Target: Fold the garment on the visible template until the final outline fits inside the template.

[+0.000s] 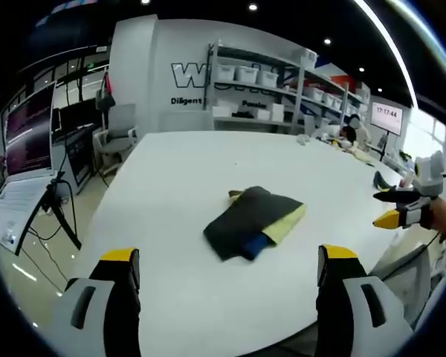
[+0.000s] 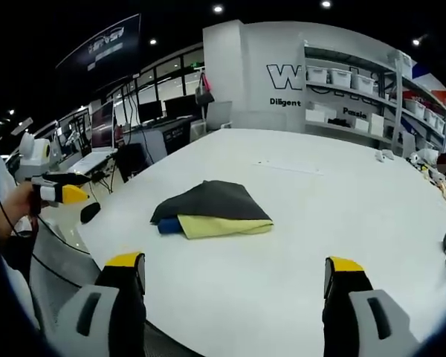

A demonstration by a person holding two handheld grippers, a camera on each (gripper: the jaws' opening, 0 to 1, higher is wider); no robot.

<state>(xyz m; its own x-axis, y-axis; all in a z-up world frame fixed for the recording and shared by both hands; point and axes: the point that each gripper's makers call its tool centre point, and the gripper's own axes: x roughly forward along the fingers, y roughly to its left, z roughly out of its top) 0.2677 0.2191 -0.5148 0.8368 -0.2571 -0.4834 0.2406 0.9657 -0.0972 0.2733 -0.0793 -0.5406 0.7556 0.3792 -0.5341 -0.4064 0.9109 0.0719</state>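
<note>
Folded garment (image 1: pixel 254 222) mid table (image 1: pixel 178 171), bare tabletop all round it, left gripper (image 1: pixel 227 262) and right gripper (image 2: pixel 236 269) both spread wide, empty, near table edge.

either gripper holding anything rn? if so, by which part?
Nothing held. Left gripper and right gripper are both open, apart from the folded garment on the table.

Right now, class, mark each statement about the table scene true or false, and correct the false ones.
1. The folded garment lies on the white table. True.
2. The left claw grips the garment. False: it is open, short of the cloth.
3. The garment shows dark, yellow and blue. True.
4. The right claw is shut on the garment. False: it is open, clear of the garment.
5. Shelves with boxes stand behind the table. True.
</note>
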